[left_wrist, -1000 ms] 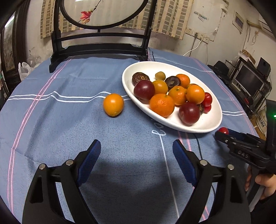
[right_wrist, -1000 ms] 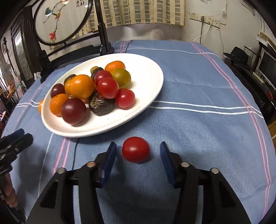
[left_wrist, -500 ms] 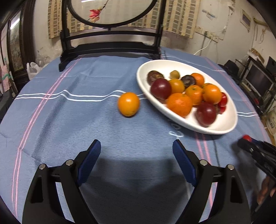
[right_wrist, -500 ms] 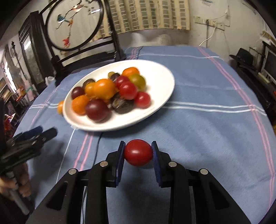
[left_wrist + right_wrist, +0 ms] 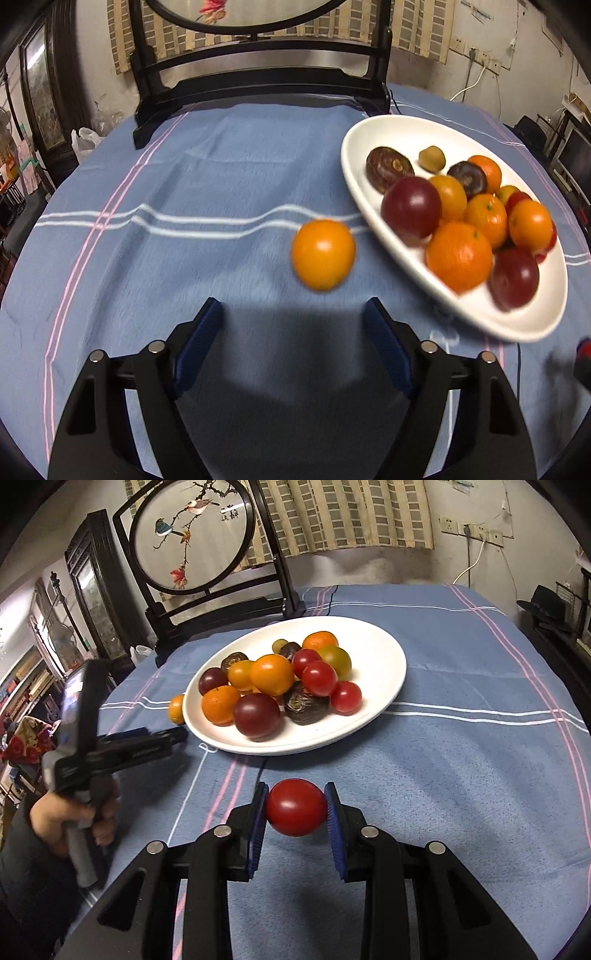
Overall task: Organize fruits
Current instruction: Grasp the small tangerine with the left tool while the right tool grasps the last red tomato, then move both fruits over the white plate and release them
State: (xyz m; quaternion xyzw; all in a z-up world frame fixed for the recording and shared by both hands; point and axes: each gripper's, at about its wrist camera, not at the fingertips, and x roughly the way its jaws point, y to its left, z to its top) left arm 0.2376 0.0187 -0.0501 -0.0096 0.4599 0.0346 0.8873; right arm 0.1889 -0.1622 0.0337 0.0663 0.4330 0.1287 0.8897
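A white oval plate [image 5: 354, 173] [image 5: 384, 653] holds several oranges, red tomatoes and dark fruits. A loose orange fruit [image 5: 323, 254] lies on the blue cloth just left of the plate; it shows partly behind the plate rim in the right wrist view [image 5: 176, 709]. My left gripper [image 5: 295, 343] is open and empty, a short way in front of that orange. My right gripper [image 5: 296, 812] is shut on a red tomato [image 5: 296, 806] and holds it above the cloth in front of the plate. The left gripper also shows in the right wrist view [image 5: 162, 740].
A blue striped tablecloth [image 5: 480, 775] covers the round table. A dark wooden screen stand [image 5: 258, 85] with a round embroidered panel [image 5: 192, 535] stands at the table's far edge. Furniture and shelves crowd the room at left and right.
My right gripper closed on the red tomato and lifted it off the cloth. My left gripper moved forward toward the loose orange, staying open.
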